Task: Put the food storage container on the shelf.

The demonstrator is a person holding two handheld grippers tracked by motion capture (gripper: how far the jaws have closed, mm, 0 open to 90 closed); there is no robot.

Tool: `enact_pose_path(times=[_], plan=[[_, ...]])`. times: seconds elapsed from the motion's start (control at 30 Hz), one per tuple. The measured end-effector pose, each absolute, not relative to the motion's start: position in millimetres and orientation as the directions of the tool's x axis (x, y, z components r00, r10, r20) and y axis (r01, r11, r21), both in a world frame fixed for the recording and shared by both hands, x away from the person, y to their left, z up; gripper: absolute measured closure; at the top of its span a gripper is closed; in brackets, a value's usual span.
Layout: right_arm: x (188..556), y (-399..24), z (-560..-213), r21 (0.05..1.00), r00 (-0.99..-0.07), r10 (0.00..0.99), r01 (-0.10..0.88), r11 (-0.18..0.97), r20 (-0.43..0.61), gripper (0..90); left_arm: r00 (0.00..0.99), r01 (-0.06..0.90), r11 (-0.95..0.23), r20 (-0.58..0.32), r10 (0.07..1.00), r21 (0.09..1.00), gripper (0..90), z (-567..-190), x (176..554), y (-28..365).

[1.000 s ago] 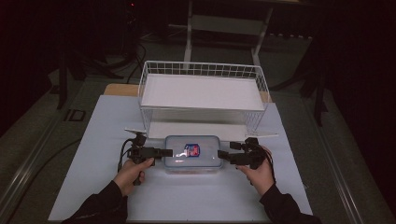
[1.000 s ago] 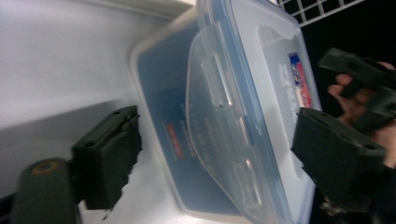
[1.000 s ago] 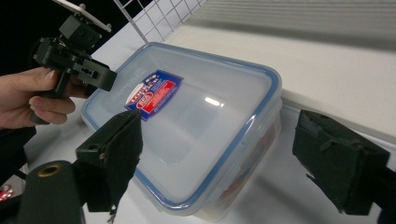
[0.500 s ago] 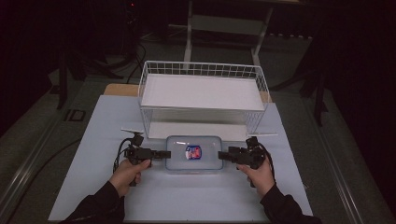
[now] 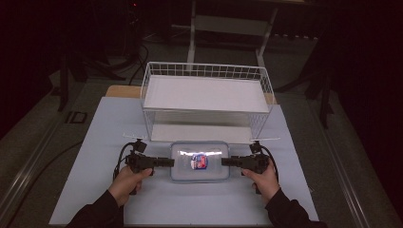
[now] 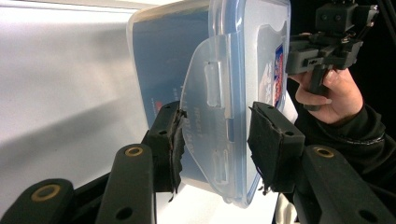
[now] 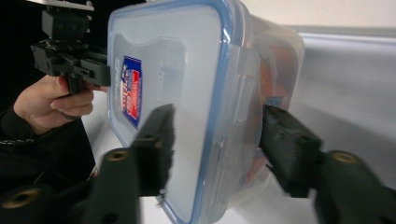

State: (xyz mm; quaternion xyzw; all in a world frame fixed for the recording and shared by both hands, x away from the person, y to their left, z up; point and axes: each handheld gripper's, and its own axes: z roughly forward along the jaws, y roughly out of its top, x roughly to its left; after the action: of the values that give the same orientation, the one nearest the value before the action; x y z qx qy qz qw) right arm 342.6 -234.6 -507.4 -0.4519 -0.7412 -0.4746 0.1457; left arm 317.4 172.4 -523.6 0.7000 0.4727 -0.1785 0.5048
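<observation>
Red-blue label (image 5: pixel 200 162) — unreadable — on clear container (image 5: pixel 183 170).

High view looks down from above the table (image 5: pixel 95 190); both gripper cams sit close, sharing the plastic box (image 5: pixel 199 161).

We see a white wire basket (image 5: pixel 205 90) standing on the far half of the table (image 5: pixel 95 142). It has two white shelves, one above the other; the upper shelf (image 5: pixel 204 94) is wide and bare, and the lower shelf (image 5: pixel 199 133) sits just above the table surface. The table is covered with a pale sheet, and a brown wooden edge (image 5: pixel 122 91) shows at its far left corner. Beyond the table, we see a dark floor with black cables (image 5: pixel 128 52) and the light metal legs of a stand (image 5: pixel 192 33).
</observation>
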Motion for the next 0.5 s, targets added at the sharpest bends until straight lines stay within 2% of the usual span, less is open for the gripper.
enact_pose_path(times=[0.5], plan=[[328,-237,-501,0.594,-0.559,0.552,0.793,0.137,0.619,51.9,0.498,0.827,-0.046,-0.691,0.524,0.561,55.6,-514,302,166]])
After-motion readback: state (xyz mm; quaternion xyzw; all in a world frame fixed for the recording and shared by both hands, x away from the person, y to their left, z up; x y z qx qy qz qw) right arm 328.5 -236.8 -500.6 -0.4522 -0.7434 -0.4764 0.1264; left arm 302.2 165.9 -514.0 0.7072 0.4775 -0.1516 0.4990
